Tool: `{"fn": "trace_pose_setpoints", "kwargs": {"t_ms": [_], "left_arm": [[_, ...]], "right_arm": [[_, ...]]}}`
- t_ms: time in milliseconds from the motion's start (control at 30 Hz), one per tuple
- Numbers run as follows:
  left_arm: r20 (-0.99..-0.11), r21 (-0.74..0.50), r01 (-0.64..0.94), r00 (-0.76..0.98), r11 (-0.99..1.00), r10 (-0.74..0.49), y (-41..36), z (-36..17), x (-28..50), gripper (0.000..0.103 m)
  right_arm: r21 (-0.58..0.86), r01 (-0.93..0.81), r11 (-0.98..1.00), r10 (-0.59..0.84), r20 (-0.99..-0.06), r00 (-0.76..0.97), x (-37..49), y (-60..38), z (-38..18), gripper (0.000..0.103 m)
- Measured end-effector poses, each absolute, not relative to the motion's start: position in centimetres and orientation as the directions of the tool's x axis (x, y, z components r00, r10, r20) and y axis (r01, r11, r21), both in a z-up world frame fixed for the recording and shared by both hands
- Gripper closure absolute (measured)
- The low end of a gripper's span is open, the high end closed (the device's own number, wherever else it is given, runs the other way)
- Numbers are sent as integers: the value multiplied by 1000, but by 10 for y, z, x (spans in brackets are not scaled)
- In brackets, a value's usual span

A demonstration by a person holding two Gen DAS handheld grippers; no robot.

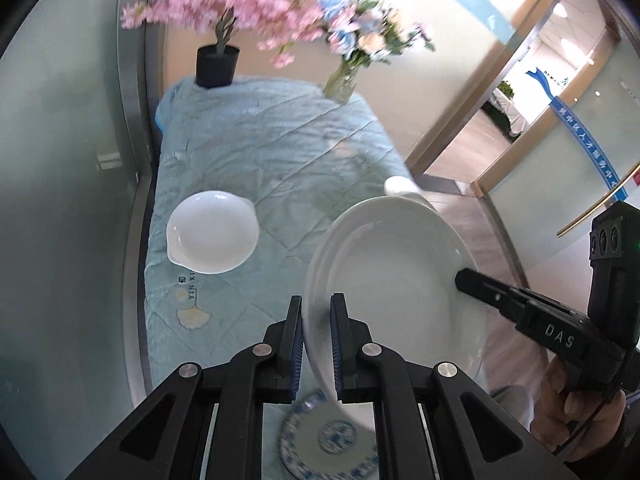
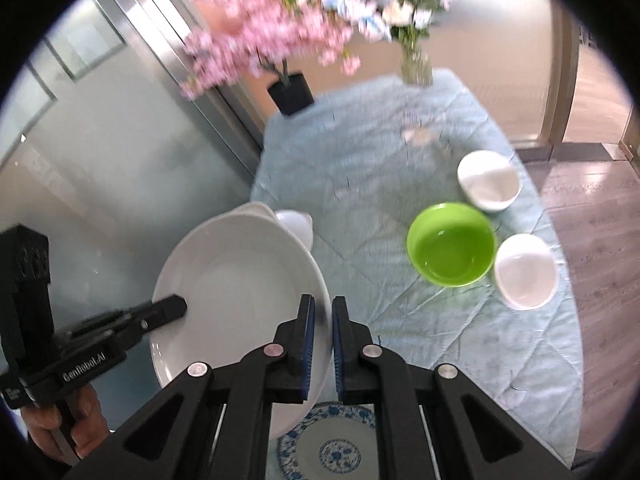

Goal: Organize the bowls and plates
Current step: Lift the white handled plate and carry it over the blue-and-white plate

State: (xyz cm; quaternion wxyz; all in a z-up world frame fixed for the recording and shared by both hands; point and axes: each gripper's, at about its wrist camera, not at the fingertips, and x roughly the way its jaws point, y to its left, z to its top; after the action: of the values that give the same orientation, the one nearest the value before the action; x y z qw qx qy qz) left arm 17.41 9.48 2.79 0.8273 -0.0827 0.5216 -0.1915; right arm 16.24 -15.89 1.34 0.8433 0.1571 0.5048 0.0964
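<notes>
A large white oval plate (image 1: 392, 272) (image 2: 240, 280) hangs tilted above the table, held from both sides. My left gripper (image 1: 316, 300) is shut on its left rim, with the blue pads pressing the edge. My right gripper (image 2: 322, 304) is shut on the opposite rim. Each gripper shows in the other's view: the right gripper (image 1: 466, 278) at the plate's right edge, the left gripper (image 2: 176, 306) at its left edge. Below the plate a blue-patterned plate (image 2: 336, 448) (image 1: 328, 440) lies on the cloth. A white handled bowl (image 1: 212, 236) (image 2: 296, 224) sits to the left.
On the light blue quilted cloth (image 2: 380, 168) stand a green bowl (image 2: 452, 244) and two white bowls (image 2: 488, 180) (image 2: 526, 272) at the right. A black flower pot (image 1: 216, 66) and a glass vase (image 1: 340, 82) stand at the far end. A glass wall runs along the left.
</notes>
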Motion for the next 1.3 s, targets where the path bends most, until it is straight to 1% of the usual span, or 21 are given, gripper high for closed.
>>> {"fn": "trace_pose_setpoints", "kwargs": {"t_ms": [133, 300, 433, 567, 700, 767, 900, 1000, 1100, 1300], "left_arm": [[-815, -324, 236, 422, 916, -397, 88, 70, 143, 95], [-799, -312, 245, 456, 918, -393, 84, 114, 95, 95], [-801, -310, 247, 452, 918, -392, 83, 127, 60, 94], [-809, -300, 237, 449, 924, -378, 84, 127, 33, 94], [-825, -301, 220, 428, 928, -369, 87, 113, 19, 95], [-841, -301, 211, 401, 930, -363, 89, 97, 14, 95], [-869, -306, 194, 343, 932, -357, 90, 58, 14, 95], [-888, -285, 193, 316, 939, -335, 88, 29, 12, 95], [-901, -283, 189, 283, 940, -328, 87, 1, 13, 95], [-917, -316, 165, 202, 934, -345, 89, -60, 27, 95]], "right_arm": [[377, -36, 925, 339, -782, 523, 133, -168, 54, 96], [400, -52, 915, 359, -748, 559, 98, -171, 84, 96], [397, -50, 916, 354, -746, 563, 72, -174, 94, 96], [392, -53, 918, 356, -760, 545, 52, -175, 94, 96], [386, -54, 921, 357, -779, 515, 36, -173, 82, 96], [390, -43, 920, 360, -793, 492, 32, -173, 71, 96], [412, -6, 911, 371, -815, 445, 25, -176, 35, 96], [441, 31, 897, 392, -827, 404, 20, -180, 3, 96], [433, 56, 900, 383, -844, 376, 17, -179, -23, 96], [418, 113, 901, 366, -875, 317, 18, -178, -71, 96]]}}
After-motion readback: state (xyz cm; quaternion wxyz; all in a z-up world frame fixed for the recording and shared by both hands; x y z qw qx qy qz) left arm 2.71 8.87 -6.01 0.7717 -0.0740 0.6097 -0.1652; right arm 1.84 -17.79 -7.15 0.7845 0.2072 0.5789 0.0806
